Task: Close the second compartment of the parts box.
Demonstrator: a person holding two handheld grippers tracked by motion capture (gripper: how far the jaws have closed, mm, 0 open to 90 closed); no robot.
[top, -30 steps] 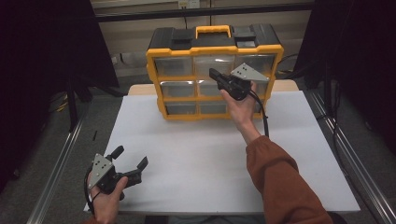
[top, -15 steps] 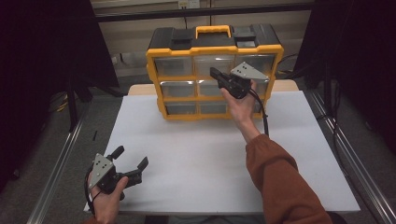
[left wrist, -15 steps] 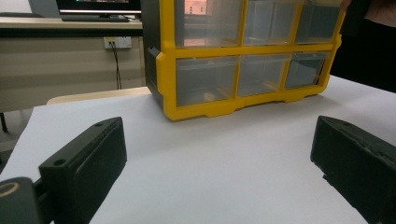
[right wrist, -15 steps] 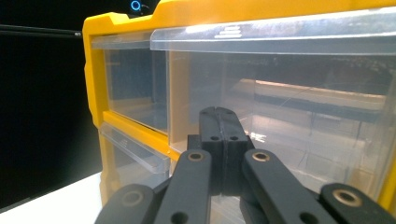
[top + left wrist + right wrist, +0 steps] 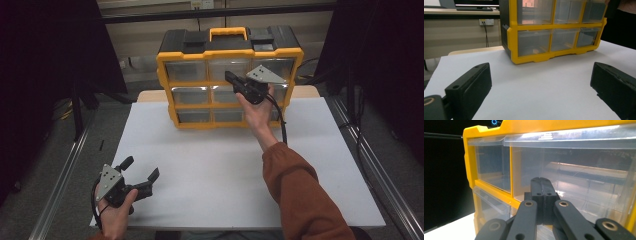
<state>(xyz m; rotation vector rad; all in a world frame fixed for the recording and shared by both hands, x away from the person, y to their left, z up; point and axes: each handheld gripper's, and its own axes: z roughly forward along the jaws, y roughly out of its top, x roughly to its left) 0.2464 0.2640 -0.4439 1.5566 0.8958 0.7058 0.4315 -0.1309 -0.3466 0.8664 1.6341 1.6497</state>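
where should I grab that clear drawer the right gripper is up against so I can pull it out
Grip the top front lip of the clear drawer, coming straight at the front of the yellow organizer. That lip juts forward as a ledge along the drawer's top edge, so jaws could likely pinch it from above and below. The right gripper is shut, its jaws pressed together at the drawer face; it would need to open first.

The left gripper (image 5: 541,87) is seen with its two black jaws spread wide apart above the white table (image 5: 544,95). Beyond them, a yellow organizer (image 5: 554,30) with clear drawers (image 5: 534,42) is stood on the table.
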